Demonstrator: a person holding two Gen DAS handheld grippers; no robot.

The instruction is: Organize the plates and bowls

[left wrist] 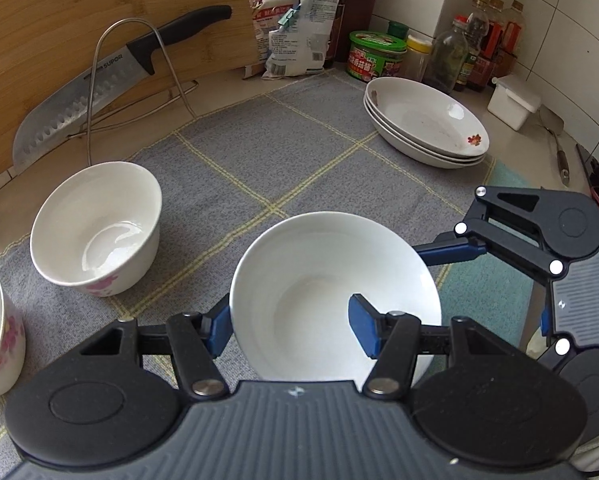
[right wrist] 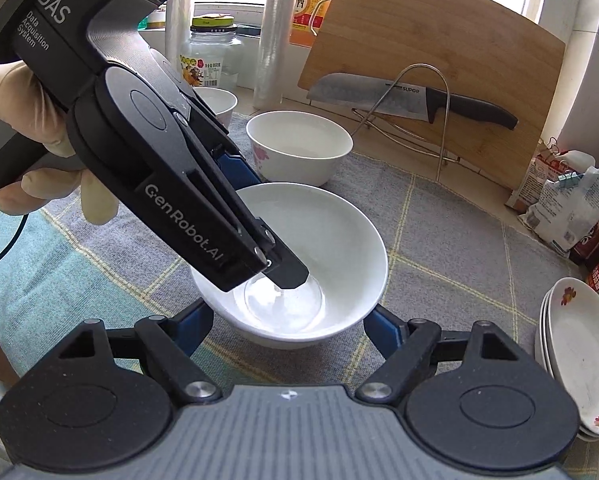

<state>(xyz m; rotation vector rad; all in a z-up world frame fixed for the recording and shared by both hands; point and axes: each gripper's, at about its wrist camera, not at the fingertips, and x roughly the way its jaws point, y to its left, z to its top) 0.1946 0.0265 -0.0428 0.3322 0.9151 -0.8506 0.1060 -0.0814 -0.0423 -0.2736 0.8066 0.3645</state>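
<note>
Bowl [left wrist: 331,292] | both tools clamp it | flowered bowl [left wrist: 97,228], plate stack [left wrist: 427,122] nearby

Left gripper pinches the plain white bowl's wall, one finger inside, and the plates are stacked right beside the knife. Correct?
Not quite: the left wrist view shows the plates stacked across the cloth from the knife, by the bottles. The rest holds: the left gripper pinches the white bowl by its wall, one finger inside.
</note>
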